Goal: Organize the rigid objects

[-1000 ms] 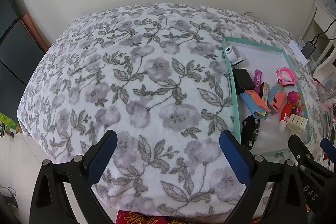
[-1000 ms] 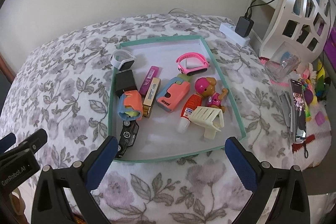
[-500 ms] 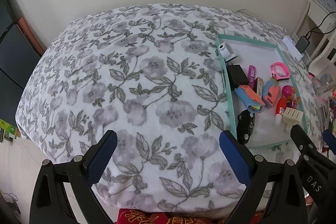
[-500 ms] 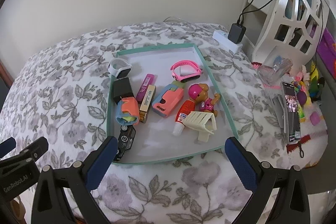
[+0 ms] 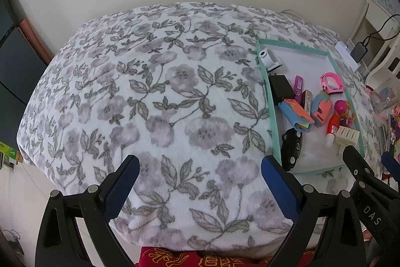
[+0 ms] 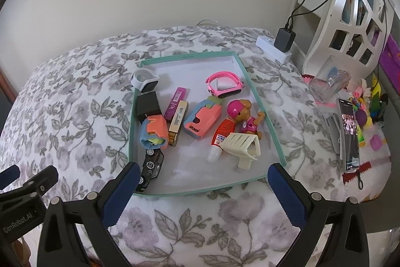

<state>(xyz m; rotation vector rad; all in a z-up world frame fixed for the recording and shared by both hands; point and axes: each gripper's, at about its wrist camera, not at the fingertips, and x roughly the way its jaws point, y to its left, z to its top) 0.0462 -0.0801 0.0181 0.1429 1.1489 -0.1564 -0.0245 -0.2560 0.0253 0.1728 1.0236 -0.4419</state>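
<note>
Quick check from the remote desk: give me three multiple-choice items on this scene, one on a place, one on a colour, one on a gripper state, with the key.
1. Where is the black toy car?
A. tray's near-left corner
B. on the blanket
C. beside the charger

2. What colour is the tray rim?
A. red
B. teal
C. black

3. How is the right gripper?
A. shut on the car
B. shut, holding nothing
C. open, holding nothing

Key: 1 A, it lies against the tray's left wall at the near end. 2 B, the border is teal. 3 C, its fingers stand wide apart over the blanket.
</note>
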